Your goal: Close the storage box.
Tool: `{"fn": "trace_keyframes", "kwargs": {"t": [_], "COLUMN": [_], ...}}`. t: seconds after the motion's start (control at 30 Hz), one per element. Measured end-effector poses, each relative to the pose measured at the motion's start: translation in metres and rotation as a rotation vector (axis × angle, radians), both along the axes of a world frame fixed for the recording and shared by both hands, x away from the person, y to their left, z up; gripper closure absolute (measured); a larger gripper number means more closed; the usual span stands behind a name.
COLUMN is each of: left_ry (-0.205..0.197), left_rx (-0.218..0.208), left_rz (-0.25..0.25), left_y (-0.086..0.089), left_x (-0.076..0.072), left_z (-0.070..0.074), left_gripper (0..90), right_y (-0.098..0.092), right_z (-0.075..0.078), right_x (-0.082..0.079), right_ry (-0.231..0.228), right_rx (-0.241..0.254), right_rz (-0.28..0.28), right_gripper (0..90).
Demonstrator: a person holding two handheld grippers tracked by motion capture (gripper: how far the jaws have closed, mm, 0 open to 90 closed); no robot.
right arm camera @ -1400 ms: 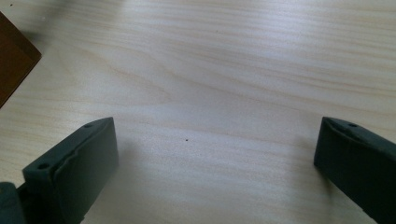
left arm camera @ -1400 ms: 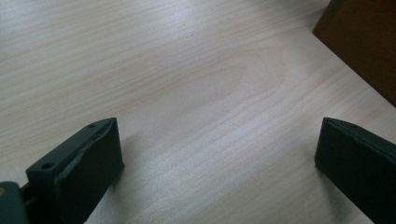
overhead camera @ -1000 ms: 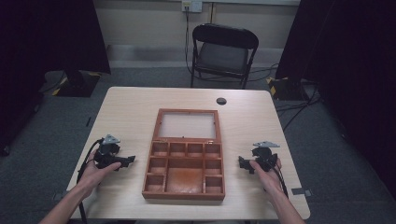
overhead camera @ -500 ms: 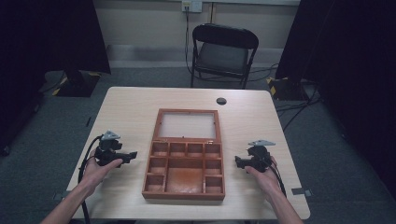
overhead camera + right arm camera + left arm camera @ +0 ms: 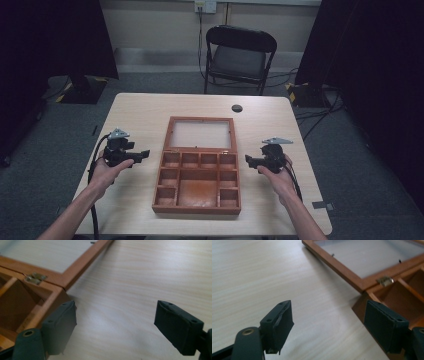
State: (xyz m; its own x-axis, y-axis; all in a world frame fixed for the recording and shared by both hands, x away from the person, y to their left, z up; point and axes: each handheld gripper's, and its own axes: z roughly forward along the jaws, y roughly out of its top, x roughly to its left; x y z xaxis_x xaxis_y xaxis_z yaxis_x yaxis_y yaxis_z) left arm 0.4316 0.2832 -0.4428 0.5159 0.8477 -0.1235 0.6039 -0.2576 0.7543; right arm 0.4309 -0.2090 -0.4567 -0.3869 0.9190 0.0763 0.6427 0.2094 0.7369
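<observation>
A wooden box (image 5: 197, 170) lay open at the middle of the pale wood-grain worktop (image 5: 135, 115), and every place is given relative to it. The left claw (image 5: 143, 153) was held just beside the box's left edge, level with the hinge line, its tips aimed at the box but not touching it; its jaws were spread wide with nothing between them. The right claw (image 5: 248, 160) was held just beside the box's right edge, at about the same level, likewise aimed inward, spread wide and empty. In the left gripper view the box's corner (image 5: 372, 293) was seen just beyond the right-hand jaw; in the right gripper view the opposite corner (image 5: 53, 293) was seen just behind the left-hand jaw. No writing or label could be read anywhere. The box was of reddish-brown wood, rectangular, split by thin partitions into small square compartments around one larger one; its lid (image 5: 201, 134), a wooden frame around a pale panel, lay flat behind it, joined by small metal hinges (image 5: 385, 280). The jaws were matte black, blocky pads.
</observation>
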Motion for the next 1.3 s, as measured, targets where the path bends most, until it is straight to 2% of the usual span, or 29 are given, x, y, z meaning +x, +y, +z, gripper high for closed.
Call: {"fn": "trace_keyframes", "kwargs": {"t": [0.07,0.13,0.17,0.2,0.27,0.37,0.4,0.43,0.57,0.6,0.67,0.7,0.73,0.77,0.8,0.83,0.87,0.9,0.97,1.07,1.17,1.23,1.3], "left_ry": [0.010,-0.002,-0.014,0.006,0.010,0.001,0.001,-0.010,-0.008,-0.010,0.024,0.036,0.036,0.056,0.061,0.065,0.059,0.052,0.087,0.099,0.113,0.130,0.141], "left_rx": [0.003,-0.002,-0.011,0.004,0.004,-0.018,-0.018,-0.037,-0.050,-0.043,-0.082,-0.098,-0.098,-0.098,-0.096,-0.069,-0.043,-0.037,-0.061,-0.059,-0.062,-0.072,-0.081], "left_rz": [-0.007,0.004,0.015,0.005,0.013,0.018,0.018,0.028,0.042,0.048,0.031,0.028,0.028,0.016,0.012,-0.002,-0.014,-0.026,-0.034,-0.032,-0.028,-0.026,-0.034], "left_y": [-0.001,-0.003,-0.005,-0.007,-0.009,-0.015,-0.015,-0.018,-0.023,-0.027,-0.030,-0.033,-0.033,-0.037,-0.039,-0.041,-0.044,-0.045,-0.048,-0.052,-0.056,-0.058,-0.059], "left_x": [0.002,0.007,0.012,0.017,0.021,0.038,0.038,0.047,0.058,0.061,0.063,0.063,0.063,0.063,0.062,0.062,0.061,0.059,0.059,0.058,0.057,0.058,0.059], "left_z": [0.001,0.003,0.004,0.005,0.006,0.016,0.016,0.020,0.020,0.015,0.008,0.003,0.003,-0.005,-0.009,-0.012,-0.013,-0.014,-0.016,-0.017,-0.019,-0.019,-0.019], "left_gripper": [22.4,22.4,22.4,22.4,22.4,22.4,22.5,22.7,22.7,22.0,20.4,19.2,18.3,18.3,18.3,18.3,18.3,18.5,19.5,19.5,19.4,19.4,19.4], "right_y": [0.002,0.005,0.006,0.005,0.005,0.005,0.005,0.008,0.015,0.021,0.025,0.027,0.027,0.032,0.034,0.036,0.037,0.039,0.042,0.043,0.046,0.049,0.051], "right_z": [0.002,0.006,0.010,0.012,0.014,0.026,0.026,0.032,0.035,0.031,0.024,0.018,0.018,0.009,0.007,0.005,0.004,0.004,0.005,0.004,-0.001,-0.002,-0.004], "right_x": [0.002,0.008,0.013,0.016,0.019,0.036,0.036,0.044,0.056,0.062,0.064,0.065,0.065,0.068,0.069,0.070,0.070,0.071,0.070,0.070,0.071,0.070,0.071], "right_ry": [-0.002,-0.005,0.008,0.006,0.008,-0.004,-0.004,-0.027,-0.030,-0.017,0.013,0.021,0.021,0.046,0.050,0.059,0.068,0.076,0.077,0.080,0.106,0.089,0.105], "right_rx": [0.003,0.018,0.024,0.044,0.063,0.082,0.082,0.079,0.076,0.077,0.103,0.097,0.097,0.075,0.078,0.093,0.103,0.099,0.110,0.113,0.098,0.089,0.105], "right_rz": [0.002,0.016,0.034,0.033,0.031,0.034,0.034,0.033,0.042,0.059,0.073,0.080,0.080,0.101,0.102,0.106,0.111,0.110,0.108,0.101,0.114,0.121,0.120], "right_gripper": [17.0,16.8,16.7,17.0,17.2,17.3,17.3,17.3,16.9,16.3,16.2,16.2,16.2,16.0,15.8,15.7,15.7,15.6,15.4,15.4,16.4,17.5,16.6]}}
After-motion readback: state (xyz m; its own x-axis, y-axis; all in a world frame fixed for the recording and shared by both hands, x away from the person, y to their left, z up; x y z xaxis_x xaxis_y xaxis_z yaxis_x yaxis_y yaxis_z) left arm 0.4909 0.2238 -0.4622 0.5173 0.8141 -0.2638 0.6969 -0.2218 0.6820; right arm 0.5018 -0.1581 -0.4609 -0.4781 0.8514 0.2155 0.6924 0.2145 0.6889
